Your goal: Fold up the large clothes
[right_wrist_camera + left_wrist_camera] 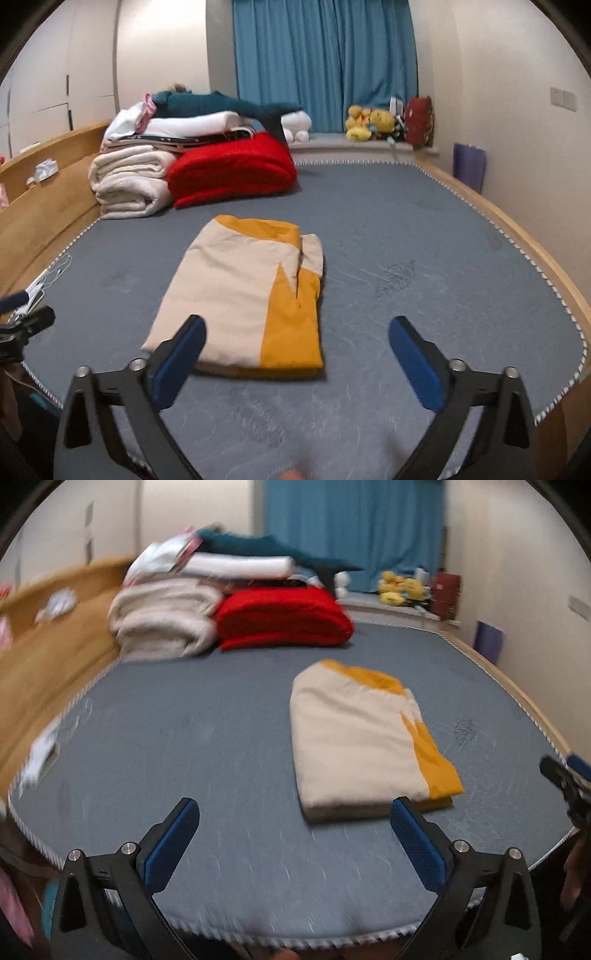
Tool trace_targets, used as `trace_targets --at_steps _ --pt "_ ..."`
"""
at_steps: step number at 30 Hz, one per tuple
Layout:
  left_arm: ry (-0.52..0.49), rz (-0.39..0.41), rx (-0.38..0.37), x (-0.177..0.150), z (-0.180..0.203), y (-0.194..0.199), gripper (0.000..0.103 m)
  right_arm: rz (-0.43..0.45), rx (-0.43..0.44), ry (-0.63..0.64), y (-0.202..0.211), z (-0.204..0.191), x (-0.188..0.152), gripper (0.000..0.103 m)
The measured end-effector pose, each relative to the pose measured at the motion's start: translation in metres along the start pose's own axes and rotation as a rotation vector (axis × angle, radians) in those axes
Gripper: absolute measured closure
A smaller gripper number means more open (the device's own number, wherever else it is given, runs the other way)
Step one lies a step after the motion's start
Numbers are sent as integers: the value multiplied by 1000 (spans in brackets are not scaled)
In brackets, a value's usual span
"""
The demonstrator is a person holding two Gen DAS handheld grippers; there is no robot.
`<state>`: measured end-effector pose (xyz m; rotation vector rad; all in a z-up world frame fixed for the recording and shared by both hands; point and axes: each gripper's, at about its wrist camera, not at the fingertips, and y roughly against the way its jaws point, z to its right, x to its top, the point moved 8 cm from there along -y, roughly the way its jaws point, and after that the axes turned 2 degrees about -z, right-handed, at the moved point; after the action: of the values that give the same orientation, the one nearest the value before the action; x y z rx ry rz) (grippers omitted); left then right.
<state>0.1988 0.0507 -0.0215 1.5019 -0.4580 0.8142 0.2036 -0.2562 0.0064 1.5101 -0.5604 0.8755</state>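
Note:
A cream and mustard-yellow garment [362, 738] [251, 299] lies folded into a flat rectangle on the blue-grey mattress [192, 746] [424, 236]. My left gripper [295, 808] hovers above the mattress near its front edge, jaws wide apart, nothing between the blue pads; the garment's near corner lies just beyond its right finger. My right gripper [297, 326] is also open and holds nothing; the garment's near edge shows past its left finger. Each gripper appears at the edge of the other's view, the right one [565, 779] and the left one [26, 325].
Folded bedding is stacked at the far left of the bed: a cream blanket [129, 181], a red quilt [236, 166], white and teal items on top. A wooden bed frame [40, 214] rims the mattress. Yellow plush toys [369, 122] sit on the sill under the blue curtain [325, 59].

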Motion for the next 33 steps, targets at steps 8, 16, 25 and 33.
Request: trace_targets --at_steps 8,16,25,33 --pt "-1 -84 0 -40 17 -18 0 -65 -58 -4 23 -25 -49 0" --pt "34 -117 -43 -40 34 -38 0 -120 -56 19 -4 -42 -59 0" --pt "17 -127 -55 -43 43 -45 0 -148 -45 33 -18 -52 -64 0" --pt "19 -141 -65 -43 42 -52 0 -147 -29 46 -24 -60 -65 0"
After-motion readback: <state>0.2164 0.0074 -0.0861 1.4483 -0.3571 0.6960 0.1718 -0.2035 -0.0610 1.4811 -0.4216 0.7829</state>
